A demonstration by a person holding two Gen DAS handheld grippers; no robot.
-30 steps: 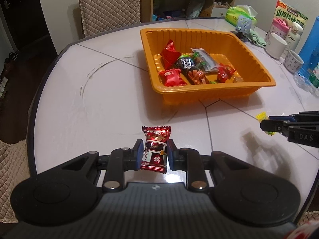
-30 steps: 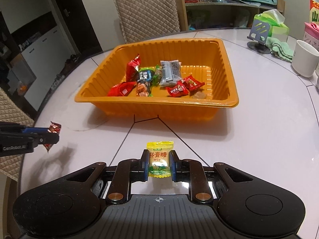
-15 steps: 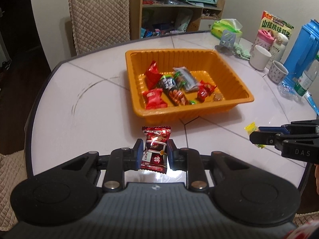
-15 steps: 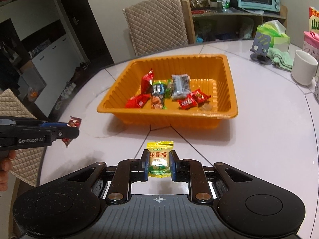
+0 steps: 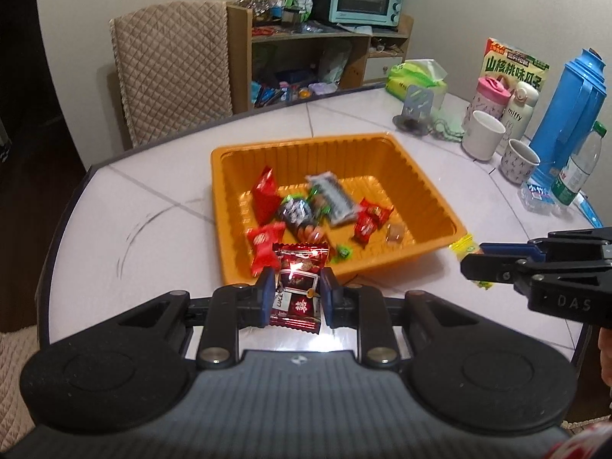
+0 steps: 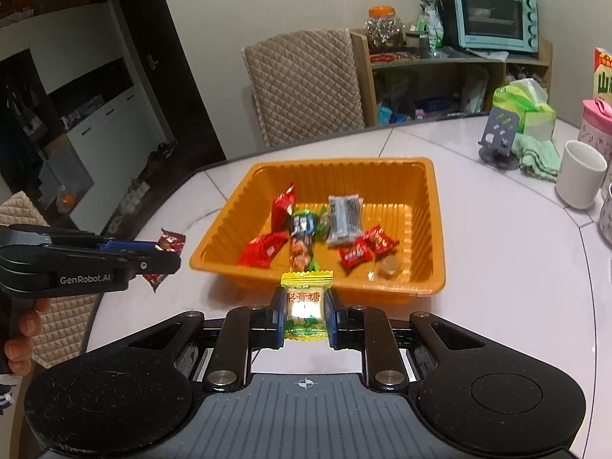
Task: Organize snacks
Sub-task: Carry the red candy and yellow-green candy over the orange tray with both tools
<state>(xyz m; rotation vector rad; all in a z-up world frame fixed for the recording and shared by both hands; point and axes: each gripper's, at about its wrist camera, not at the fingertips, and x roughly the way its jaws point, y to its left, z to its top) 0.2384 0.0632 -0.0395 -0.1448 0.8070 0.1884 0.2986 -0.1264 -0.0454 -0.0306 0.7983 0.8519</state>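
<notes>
both claws lifted – tray (image 5: 428,187) nearer, candies held

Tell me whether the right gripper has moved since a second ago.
Yes. The right gripper, shut on the yellow candy, has risen and neared the orange tray.

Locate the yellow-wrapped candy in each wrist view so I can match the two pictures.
Left wrist view: the yellow-wrapped candy sits at the right edge, pinched at the tip of the right hand-held gripper, beside the tray's near right corner.
Right wrist view: bottom centre, the candy is clamped between the blue pads.
Shared landmark: the orange plastic tray holding snacks.
</notes>
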